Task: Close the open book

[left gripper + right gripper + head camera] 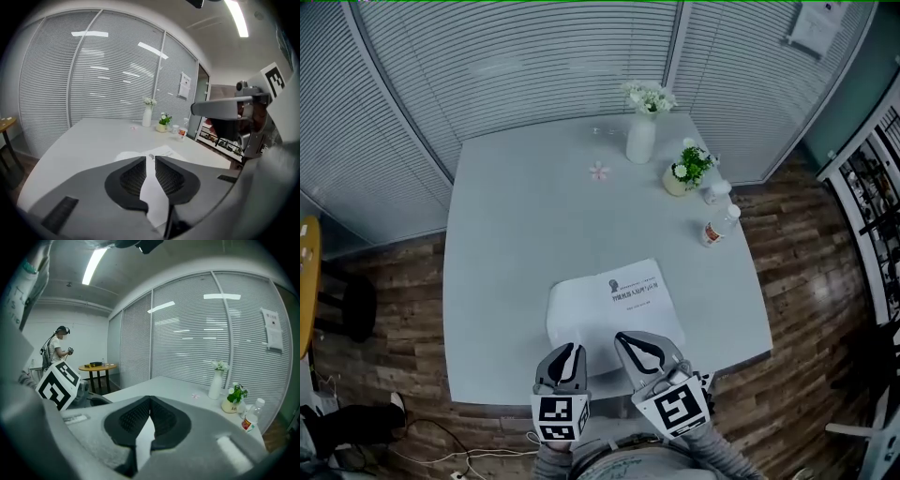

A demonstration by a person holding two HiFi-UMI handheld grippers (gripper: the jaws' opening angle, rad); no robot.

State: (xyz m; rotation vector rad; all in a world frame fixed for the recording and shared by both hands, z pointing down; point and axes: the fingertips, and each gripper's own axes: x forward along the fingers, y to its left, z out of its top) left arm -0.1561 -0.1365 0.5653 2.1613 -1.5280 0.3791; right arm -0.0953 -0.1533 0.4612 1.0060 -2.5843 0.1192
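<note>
I am standing in what looks like an office meeting room. Slatted blinds [534,66] are covering tall glazed partition walls on two sides, and a paper notice [813,28] is hanging on one panel. A plain pale table [516,244] is sitting on wood-look flooring [806,281], carrying a white vase of flowers [640,139], a small potted plant [684,173] and a bottle [720,225]. A strip light [96,263] is glowing overhead, and beyond a round wooden table [97,366] another person [56,350] is standing.
</note>
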